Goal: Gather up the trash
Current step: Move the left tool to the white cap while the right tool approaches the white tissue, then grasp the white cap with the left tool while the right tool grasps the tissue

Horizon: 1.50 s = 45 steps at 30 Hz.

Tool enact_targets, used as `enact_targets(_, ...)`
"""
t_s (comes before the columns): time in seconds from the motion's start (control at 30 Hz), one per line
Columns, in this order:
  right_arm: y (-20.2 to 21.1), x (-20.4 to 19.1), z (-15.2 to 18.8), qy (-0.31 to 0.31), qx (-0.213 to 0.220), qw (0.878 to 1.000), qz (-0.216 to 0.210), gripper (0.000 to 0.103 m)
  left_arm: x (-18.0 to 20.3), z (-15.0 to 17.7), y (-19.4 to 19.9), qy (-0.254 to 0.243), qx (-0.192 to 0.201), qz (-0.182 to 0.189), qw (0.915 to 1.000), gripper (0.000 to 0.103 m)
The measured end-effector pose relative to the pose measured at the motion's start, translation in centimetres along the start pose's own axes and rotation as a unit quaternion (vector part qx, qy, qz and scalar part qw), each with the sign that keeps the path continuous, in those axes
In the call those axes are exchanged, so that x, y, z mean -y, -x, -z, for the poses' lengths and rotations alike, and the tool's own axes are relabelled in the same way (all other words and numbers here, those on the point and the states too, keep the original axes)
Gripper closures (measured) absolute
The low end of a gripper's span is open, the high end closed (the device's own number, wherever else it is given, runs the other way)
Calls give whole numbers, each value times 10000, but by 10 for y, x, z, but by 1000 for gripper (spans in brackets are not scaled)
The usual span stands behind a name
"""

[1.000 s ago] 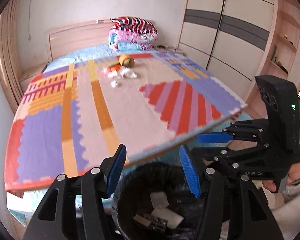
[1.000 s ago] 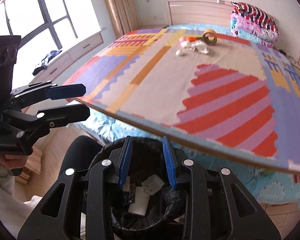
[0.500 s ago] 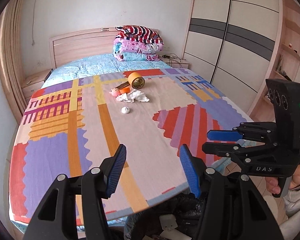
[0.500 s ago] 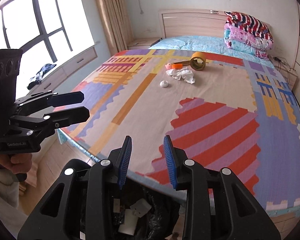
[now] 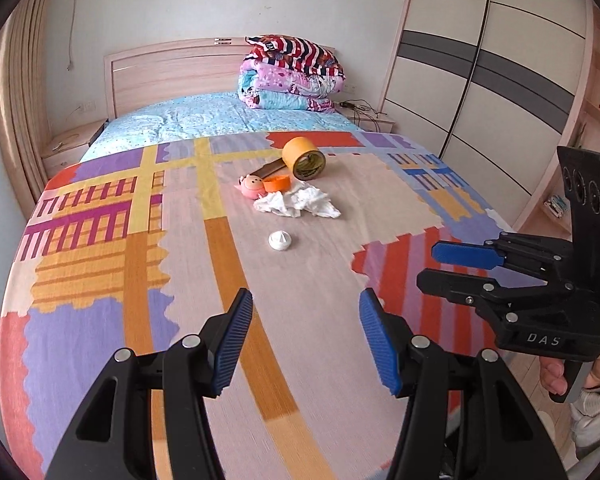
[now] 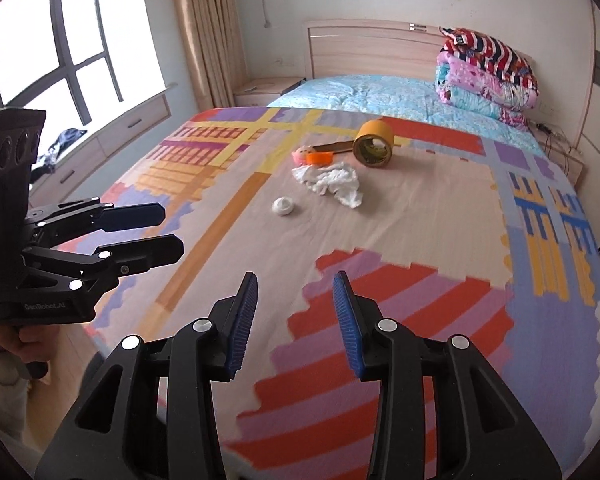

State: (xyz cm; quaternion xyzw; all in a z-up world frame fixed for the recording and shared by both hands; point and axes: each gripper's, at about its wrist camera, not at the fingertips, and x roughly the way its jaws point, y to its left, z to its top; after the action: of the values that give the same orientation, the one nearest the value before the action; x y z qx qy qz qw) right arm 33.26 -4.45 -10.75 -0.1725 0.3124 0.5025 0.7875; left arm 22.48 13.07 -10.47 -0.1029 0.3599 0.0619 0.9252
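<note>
A crumpled white tissue (image 5: 298,204) (image 6: 332,182) lies mid-bed on the patterned mat (image 5: 100,264). A small white cap (image 5: 280,240) (image 6: 283,205) sits in front of it. Behind it are an orange lid (image 5: 277,184) (image 6: 320,157), a pink round toy (image 5: 251,187) and a yellow tape roll (image 5: 304,158) (image 6: 374,144). My left gripper (image 5: 306,336) is open and empty, over the near part of the bed; it also shows in the right wrist view (image 6: 168,230). My right gripper (image 6: 294,318) is open and empty, to its right (image 5: 428,264).
Folded quilts (image 5: 292,74) are stacked by the wooden headboard (image 5: 172,68). A wardrobe (image 5: 480,80) stands right of the bed. A window (image 6: 40,48) and curtain (image 6: 208,32) are on the left. A dark flat strip (image 5: 268,168) lies by the tape roll.
Both grippers have risen from over the black trash bin and moved forward over the bed. The bin has dropped out of view. The trash pile now looks nearer.
</note>
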Motion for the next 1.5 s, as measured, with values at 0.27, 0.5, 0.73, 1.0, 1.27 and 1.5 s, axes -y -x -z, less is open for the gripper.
enact_targets(0.27, -44, 21, -33, -212, -137, 9996, -87, 64, -18, -21, -46, 170, -258, 287, 9991, 50)
enact_targets(0.5, -75, 34, -53, -377, -185, 9991, 11, 60, -30, -30, -78, 357, -447, 258, 9980, 50)
enact_targets(0.73, -100, 45, -65, -607, -256, 9977, -168, 60, -30, -36, -97, 311, -558, 114, 9979, 68)
enact_targets(1.0, -114, 48, -69, -590, -351, 9972, -293, 74, -32, -39, -104, 314, -595, 56, 9977, 87)
enact_targets(1.27, -102, 48, -61, -543, -333, 9976, -290, 96, -27, -38, -78, 352, -405, 27, 9986, 96)
enact_targets(1.5, -80, 42, -58, -534, -200, 9978, -338, 96, -15, -38, -63, 225, -319, -13, 9992, 96)
